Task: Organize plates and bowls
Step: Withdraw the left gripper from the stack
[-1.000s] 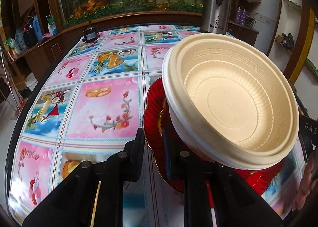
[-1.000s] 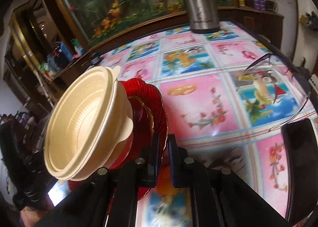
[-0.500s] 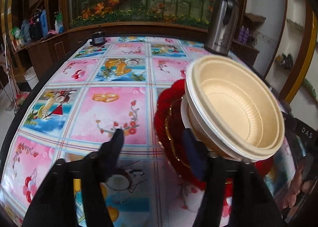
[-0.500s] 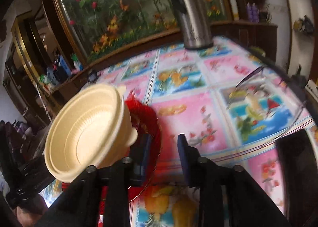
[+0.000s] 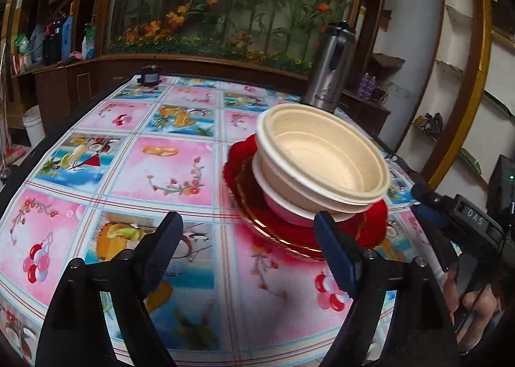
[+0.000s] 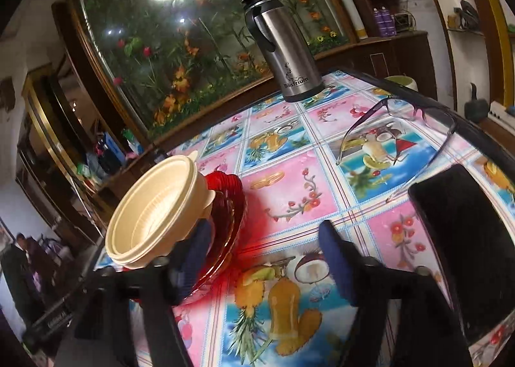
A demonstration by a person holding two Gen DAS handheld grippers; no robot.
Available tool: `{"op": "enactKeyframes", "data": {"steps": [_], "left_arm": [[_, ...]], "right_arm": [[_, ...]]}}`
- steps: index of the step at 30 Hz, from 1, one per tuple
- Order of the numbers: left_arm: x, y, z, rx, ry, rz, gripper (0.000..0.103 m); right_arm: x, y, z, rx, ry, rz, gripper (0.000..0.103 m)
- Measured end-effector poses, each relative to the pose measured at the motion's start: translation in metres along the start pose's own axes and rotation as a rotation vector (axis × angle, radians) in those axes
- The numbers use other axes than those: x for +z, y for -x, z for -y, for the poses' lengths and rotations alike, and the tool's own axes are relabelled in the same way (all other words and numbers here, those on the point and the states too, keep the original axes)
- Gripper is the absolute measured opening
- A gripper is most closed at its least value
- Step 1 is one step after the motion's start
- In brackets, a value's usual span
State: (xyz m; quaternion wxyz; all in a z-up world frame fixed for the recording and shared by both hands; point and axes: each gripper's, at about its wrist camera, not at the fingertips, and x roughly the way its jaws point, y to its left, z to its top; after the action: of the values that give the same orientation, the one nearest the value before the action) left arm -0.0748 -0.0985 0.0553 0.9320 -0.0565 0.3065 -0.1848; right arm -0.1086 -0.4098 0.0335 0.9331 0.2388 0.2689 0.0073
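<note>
Bowls between spread grippers

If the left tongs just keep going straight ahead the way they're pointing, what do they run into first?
Probably nothing soon. The left tongs stand open and aim over bare tablecloth; the red plate with the stacked cream bowls sits just right of that line, near the right finger. Depth is uncertain.

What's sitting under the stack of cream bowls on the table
The cream bowls sit nested on red plates, which rest on the patterned tablecloth. At least two red rims show in the right wrist view. The plates' centres are covered by the bowls, so anything there is hidden.
</note>
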Motion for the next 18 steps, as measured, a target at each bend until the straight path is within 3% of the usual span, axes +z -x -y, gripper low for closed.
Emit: {"op": "enactKeyframes", "data": {"steps": [5, 8, 12, 18], "left_arm": [[-0.002, -0.002, 0.021, 0.074, -0.079, -0.009, 0.085], [-0.005, -0.005, 0.032, 0.153, -0.135, -0.027, 0.09], [-0.007, -0.017, 0.032, 0.146, -0.145, -0.09, 0.09], [-0.008, -0.019, 0.031, 0.172, -0.147, -0.11, 0.09]], "right_arm": [[-0.013, -0.008, -0.01, 0.063, 0.02, -0.1, 0.073], [-0.019, -0.002, -0.027, 0.072, 0.101, -0.087, 0.074], [-0.032, 0.008, -0.053, 0.105, 0.242, -0.074, 0.086], [-0.04, 0.004, -0.066, 0.069, 0.295, -0.097, 0.088]]}}
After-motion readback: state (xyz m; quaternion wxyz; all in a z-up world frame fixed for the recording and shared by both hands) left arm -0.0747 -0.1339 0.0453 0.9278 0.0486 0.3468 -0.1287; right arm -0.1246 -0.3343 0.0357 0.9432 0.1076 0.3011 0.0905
